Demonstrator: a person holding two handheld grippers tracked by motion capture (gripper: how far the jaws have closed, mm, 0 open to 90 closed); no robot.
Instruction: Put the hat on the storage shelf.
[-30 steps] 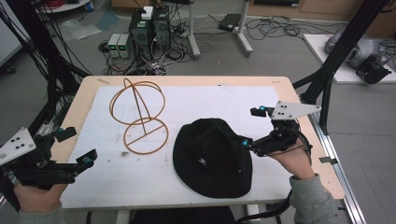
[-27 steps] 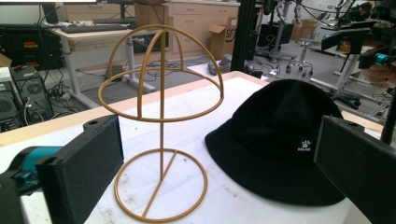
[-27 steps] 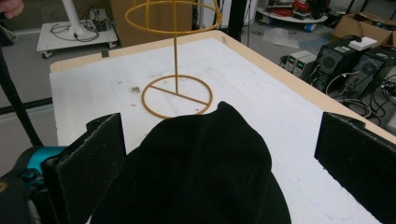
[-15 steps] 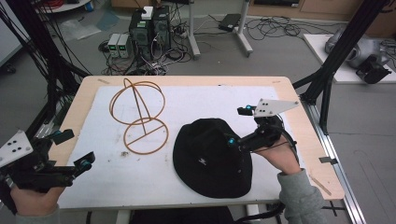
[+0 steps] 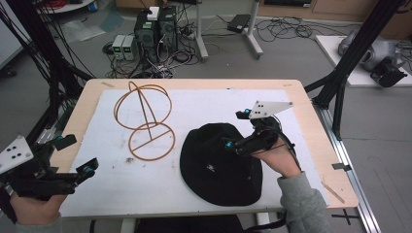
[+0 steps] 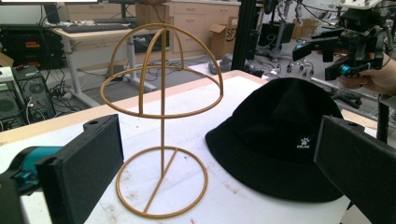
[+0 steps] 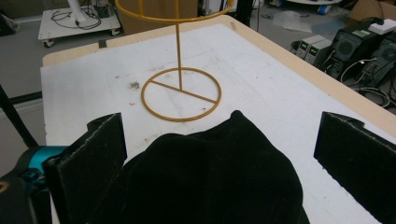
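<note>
1. Hat: black bucket type, flat on white mat, near-right of centre; small logo on its near side. Just right of stand, apart from it.
2. Stand: gold wire, dome top on a thin post, ring base; upright, far-left on mat.
3. R gripper: over hat's right side, jaws spread wide, crown between them, nothing grasped. Contact w/ fabric: cannot tell.
4. L gripper: near-left table edge, jaws released, empty, well apart from hat & stand.
5. Risks (judged; likely goal = hat onto stand):
   - a pinch of soft crown only → fabric may slip or sag on lift.
   - drooping brim may catch the dome wire.
   - light stand may tip if bumped, as L gripper isn't bracing it.
</note>
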